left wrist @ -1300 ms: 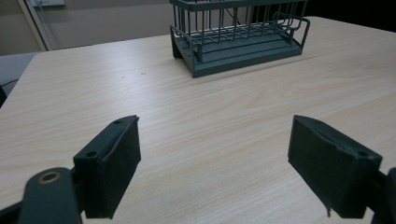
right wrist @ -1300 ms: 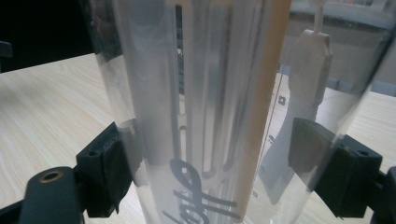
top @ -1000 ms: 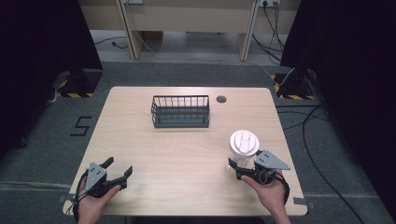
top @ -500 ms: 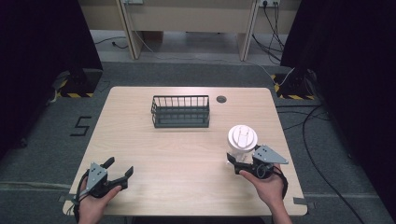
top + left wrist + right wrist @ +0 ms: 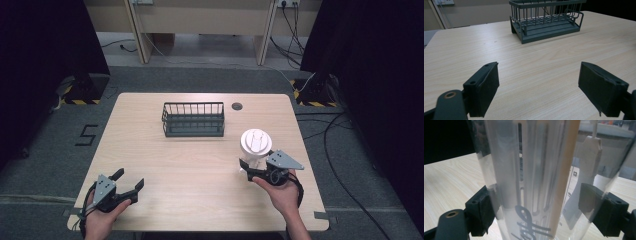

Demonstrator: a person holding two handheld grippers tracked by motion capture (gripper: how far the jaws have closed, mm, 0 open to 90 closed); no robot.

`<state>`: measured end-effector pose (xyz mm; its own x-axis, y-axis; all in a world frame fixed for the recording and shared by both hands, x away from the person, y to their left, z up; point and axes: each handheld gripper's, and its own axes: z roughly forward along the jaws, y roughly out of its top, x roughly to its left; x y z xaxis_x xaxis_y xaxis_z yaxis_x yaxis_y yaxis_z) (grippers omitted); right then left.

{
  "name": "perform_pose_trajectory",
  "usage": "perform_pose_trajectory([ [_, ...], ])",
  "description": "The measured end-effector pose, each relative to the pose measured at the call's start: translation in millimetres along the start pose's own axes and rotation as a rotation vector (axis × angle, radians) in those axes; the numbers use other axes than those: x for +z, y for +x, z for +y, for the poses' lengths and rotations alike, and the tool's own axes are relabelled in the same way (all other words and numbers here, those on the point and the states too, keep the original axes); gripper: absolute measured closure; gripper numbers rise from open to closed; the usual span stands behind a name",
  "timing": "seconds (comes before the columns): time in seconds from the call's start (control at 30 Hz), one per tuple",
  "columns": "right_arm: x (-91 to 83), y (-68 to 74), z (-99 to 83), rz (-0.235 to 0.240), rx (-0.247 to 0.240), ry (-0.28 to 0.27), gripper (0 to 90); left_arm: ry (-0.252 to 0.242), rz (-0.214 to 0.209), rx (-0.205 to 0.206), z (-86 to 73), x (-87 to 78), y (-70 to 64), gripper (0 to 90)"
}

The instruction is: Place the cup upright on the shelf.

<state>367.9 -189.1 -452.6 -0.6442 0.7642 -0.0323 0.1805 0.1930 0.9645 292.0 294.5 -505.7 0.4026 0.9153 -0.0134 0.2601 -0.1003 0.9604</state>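
You had the clear plastic cup standing on the table, right of centre and nearer your edge than the wire basket. It carried a white lid, and the right gripper view showed a grey script mark low on its wall. The right gripper came at it from your side, low on the body. That read as a side grip below the lid, likely chosen so the cup stayed upright and the lid untouched.

Right jaws: spread wide, one pad pressed to each flank of the cup. Both pads lay against the clear wall; grip looked made, though how firm you could not judge from plastic this see-through.

The left gripper sat at the near left corner of the table, well apart from the cup, resting in your hand. Its jaws stood wide apart with bare wood between them, aimed loosely toward the basket. It looked parked, kept out of the way of the right hand's work.

The basket was empty, near the far edge.
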Motion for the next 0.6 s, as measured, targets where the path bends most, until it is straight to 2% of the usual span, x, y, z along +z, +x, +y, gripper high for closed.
perform_pose_trajectory([
  [0.6,19.0,-3.5,18.3,0.002,-0.004,-0.01,18.4,-0.003,-0.005,0.001,0.3,-0.3,-1.0,16.3],
])
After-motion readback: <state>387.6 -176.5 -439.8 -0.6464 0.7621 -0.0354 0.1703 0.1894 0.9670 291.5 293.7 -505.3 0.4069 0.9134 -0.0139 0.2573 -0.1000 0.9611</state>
